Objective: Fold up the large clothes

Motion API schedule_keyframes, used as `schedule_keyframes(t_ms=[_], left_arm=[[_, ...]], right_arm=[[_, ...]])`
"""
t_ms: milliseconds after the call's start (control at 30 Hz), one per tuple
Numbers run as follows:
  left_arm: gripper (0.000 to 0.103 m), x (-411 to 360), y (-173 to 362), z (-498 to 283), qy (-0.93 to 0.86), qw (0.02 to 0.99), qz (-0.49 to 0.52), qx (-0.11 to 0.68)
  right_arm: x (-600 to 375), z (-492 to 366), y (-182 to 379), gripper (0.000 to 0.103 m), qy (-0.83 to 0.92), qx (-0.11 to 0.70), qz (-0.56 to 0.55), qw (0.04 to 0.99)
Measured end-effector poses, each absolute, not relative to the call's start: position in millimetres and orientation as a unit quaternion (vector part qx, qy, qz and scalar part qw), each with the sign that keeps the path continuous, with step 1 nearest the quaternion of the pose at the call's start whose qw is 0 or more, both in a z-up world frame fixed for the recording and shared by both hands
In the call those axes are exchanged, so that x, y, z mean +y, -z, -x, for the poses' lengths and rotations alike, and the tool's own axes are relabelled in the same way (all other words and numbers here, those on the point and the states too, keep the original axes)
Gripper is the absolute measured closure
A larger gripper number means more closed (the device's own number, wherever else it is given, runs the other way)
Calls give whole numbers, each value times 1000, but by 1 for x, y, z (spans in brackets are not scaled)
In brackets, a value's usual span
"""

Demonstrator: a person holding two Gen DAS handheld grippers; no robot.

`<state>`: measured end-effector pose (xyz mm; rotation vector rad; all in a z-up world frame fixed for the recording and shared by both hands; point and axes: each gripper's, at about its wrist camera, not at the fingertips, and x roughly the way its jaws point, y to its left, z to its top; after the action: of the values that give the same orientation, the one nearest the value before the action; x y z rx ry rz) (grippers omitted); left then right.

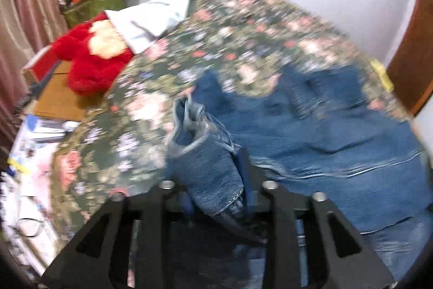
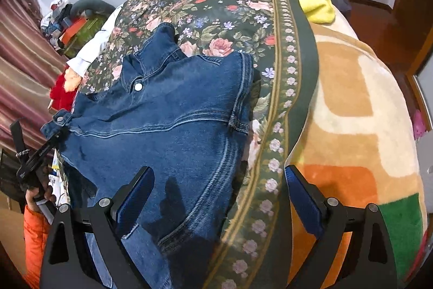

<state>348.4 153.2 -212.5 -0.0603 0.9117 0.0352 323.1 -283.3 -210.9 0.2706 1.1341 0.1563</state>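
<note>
A blue denim jacket (image 2: 173,110) lies spread on the floral bedspread (image 2: 216,7), collar towards the far side. My left gripper (image 1: 216,197) is shut on a sleeve cuff (image 1: 208,167) of the jacket (image 1: 311,132) and holds it lifted above the bedspread (image 1: 216,39); this view is motion-blurred. In the right wrist view the left gripper (image 2: 54,134) shows at the jacket's left edge with the cuff in it. My right gripper (image 2: 219,194) is open and empty, its jaws wide apart over the jacket's near hem and the bedspread's border.
A red plush toy (image 1: 89,58) and a white pillow (image 1: 146,18) lie at the bed's left. A patterned orange blanket (image 2: 351,113) and a yellow cloth (image 2: 316,2) lie right of the bedspread. Clutter and curtains (image 1: 24,12) stand to the left.
</note>
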Motion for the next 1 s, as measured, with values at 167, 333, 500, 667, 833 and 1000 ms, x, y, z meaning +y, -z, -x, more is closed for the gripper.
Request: schedule_keyframes(t_ms=[167, 333, 500, 667, 833, 1000], left_arm=[[44, 171, 231, -339, -53, 879, -17, 473], [34, 209, 207, -332, -41, 887, 55, 456], [32, 215, 197, -361, -30, 884, 57, 463], [32, 199, 228, -410, 13, 852, 61, 520], [32, 183, 241, -437, 31, 848, 44, 528], [41, 178, 249, -452, 23, 848, 21, 529]], right_arm=[[-279, -326, 216, 8, -70, 538, -130, 830], [-286, -329, 216, 8, -78, 537, -141, 828], [-300, -351, 216, 8, -63, 535, -170, 825], [-305, -382, 225, 8, -83, 544, -223, 805], [-301, -410, 215, 10, -57, 536, -189, 821], [-309, -413, 179, 10, -46, 486, -190, 852]])
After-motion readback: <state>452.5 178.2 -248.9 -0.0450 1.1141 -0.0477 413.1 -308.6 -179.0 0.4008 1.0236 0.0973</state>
